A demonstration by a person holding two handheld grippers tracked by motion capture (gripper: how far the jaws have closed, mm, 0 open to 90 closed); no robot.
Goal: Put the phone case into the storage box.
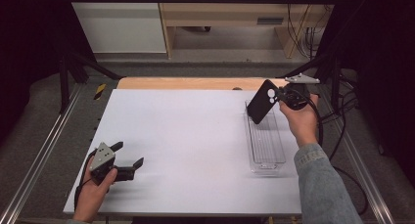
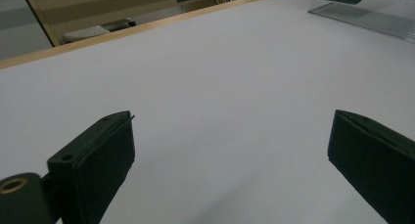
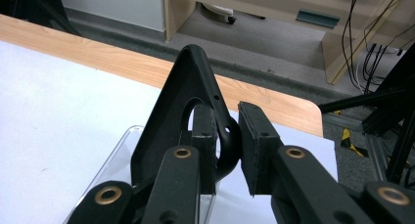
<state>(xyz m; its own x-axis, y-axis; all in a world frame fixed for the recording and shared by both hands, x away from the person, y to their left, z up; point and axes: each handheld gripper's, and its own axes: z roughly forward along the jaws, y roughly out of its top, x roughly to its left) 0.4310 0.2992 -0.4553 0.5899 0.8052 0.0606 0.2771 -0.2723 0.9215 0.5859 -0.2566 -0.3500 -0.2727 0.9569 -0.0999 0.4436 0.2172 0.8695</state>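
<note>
The right gripper (image 1: 283, 96) is pinching the black phone case (image 1: 262, 101) — tilted, hanging directly over the clear tray's (image 1: 266, 161) far end; the left gripper (image 1: 128, 154) is idling at lower left, jaws apart.

Dim room with dark edges, white table (image 1: 186, 136) evenly lit from above, soft shadows, slight blur

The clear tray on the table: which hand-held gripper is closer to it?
Right. The right hand-held gripper holds a black phone case just above the clear tray's far end. The left hand-held gripper sits open across the table, near its front left corner.
</note>
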